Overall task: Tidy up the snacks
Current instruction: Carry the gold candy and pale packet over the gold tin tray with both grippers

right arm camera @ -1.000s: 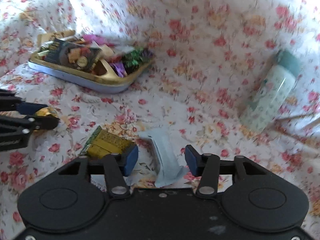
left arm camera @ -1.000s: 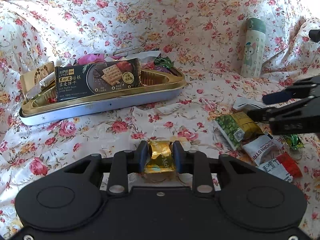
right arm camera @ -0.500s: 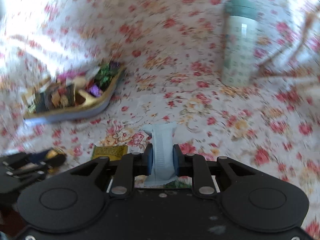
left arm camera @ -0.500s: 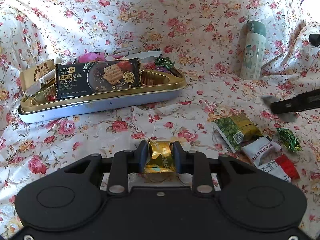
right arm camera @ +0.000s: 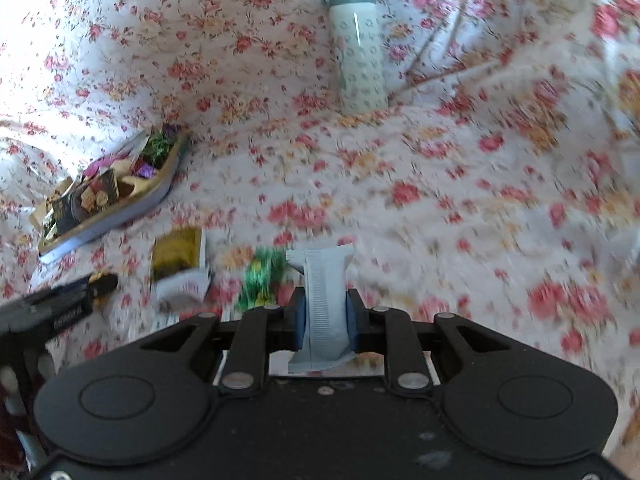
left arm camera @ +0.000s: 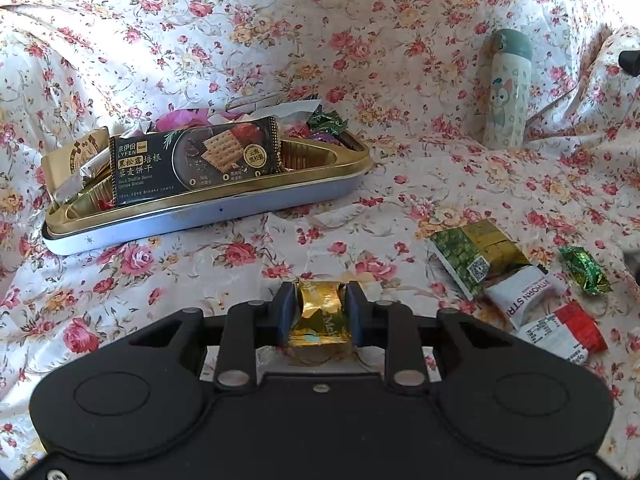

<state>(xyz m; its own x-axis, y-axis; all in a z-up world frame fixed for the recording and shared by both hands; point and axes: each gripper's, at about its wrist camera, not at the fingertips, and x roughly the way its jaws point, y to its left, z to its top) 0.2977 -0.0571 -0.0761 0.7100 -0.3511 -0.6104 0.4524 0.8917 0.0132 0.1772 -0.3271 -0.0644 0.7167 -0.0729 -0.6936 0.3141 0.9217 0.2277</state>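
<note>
My left gripper point(left arm camera: 320, 300) is shut on a gold foil candy point(left arm camera: 320, 314), held low over the floral cloth in front of the snack tin point(left arm camera: 208, 212). The tin holds a black cracker packet point(left arm camera: 196, 160), a gold packet and several wrapped candies. My right gripper point(right arm camera: 326, 308) is shut on a pale blue snack bar wrapper point(right arm camera: 324, 292), lifted above the cloth. The left gripper shows at the left edge of the right wrist view point(right arm camera: 96, 284). The tin also shows in the right wrist view point(right arm camera: 156, 196).
Loose snacks lie on the cloth to the right: a green-gold packet point(left arm camera: 476, 256), a white packet point(left arm camera: 524, 296), a red-white packet point(left arm camera: 568, 332), a green candy point(left arm camera: 584, 270). A mint patterned bottle point(left arm camera: 508, 92) stands at the back right. Floral cloth covers everything.
My right gripper closed on the blue wrapper, lifted it and swung right, leaving the left wrist view. My left gripper kept the gold candy and barely moved.
</note>
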